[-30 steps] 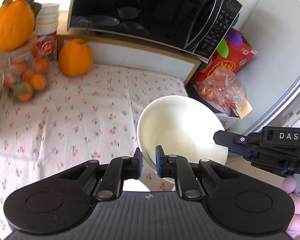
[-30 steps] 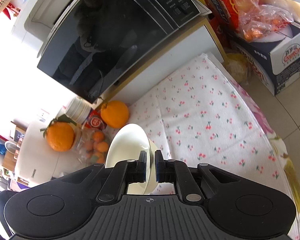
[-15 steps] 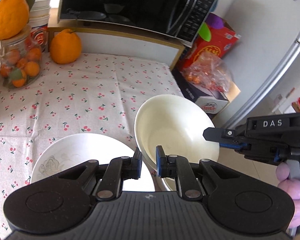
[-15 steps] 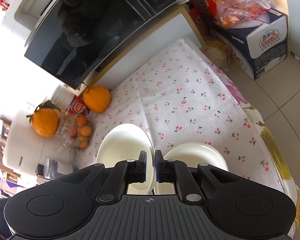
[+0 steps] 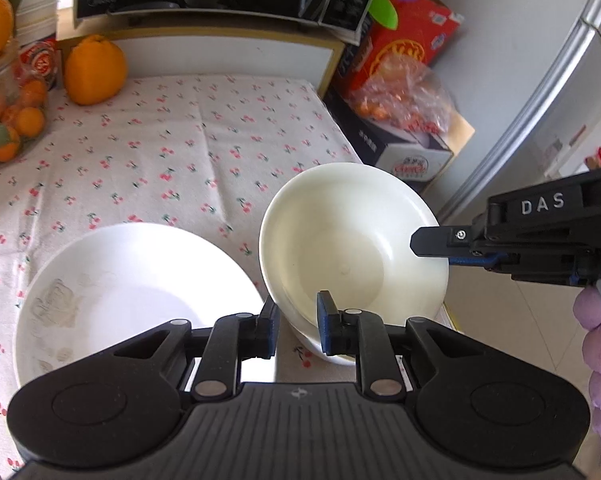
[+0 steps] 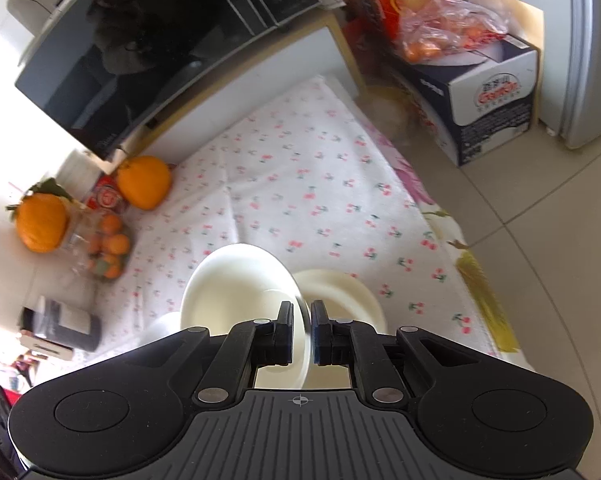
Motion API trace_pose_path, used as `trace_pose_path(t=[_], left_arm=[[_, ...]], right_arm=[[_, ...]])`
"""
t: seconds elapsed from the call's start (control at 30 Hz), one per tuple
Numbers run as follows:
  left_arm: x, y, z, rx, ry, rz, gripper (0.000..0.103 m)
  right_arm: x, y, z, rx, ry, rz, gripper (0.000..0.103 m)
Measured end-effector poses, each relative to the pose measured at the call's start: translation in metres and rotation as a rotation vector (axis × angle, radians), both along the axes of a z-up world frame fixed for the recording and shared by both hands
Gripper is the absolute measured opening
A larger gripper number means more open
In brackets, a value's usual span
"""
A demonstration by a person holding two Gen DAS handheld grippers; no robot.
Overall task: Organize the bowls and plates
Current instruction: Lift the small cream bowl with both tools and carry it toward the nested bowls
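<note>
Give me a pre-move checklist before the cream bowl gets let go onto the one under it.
1. Cream bowl sits over the lower bowl: ok, though it tilts.
2. Left gripper releasing: ok, its jaws are opening, with the bowl's rim between the fingers.
3. Right gripper grip: ok, shut on the far rim of the cream bowl.
4. Cream bowl fully seated in the lower bowl: cannot tell, the contact is hidden.
5. White plate clear of the bowls: ok, it lies beside them on the tablecloth.
6. Lower bowl away from the table edge: not ok, it stands close to it.
</note>
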State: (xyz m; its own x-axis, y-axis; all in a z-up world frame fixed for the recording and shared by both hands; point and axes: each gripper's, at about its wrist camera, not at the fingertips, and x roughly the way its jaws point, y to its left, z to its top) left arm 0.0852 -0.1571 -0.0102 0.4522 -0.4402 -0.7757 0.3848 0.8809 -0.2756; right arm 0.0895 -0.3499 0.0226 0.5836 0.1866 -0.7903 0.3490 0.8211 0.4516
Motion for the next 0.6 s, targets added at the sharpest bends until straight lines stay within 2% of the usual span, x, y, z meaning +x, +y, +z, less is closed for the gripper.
trace_pose_path(t=[0.33,0.6], left_arm=[[-0.001,-0.011,-0.007,0.022,0.019,-0.034,0.020],[-0.002,-0.018,-0.012,0.051,-0.004,-0.057,0.021]], right_arm=[[0.004,0.000,-0.011,-0.073,0.048,0.008,0.012],[0.006,0.002,-0.020,-0.110,0.077,0.025,0.013]])
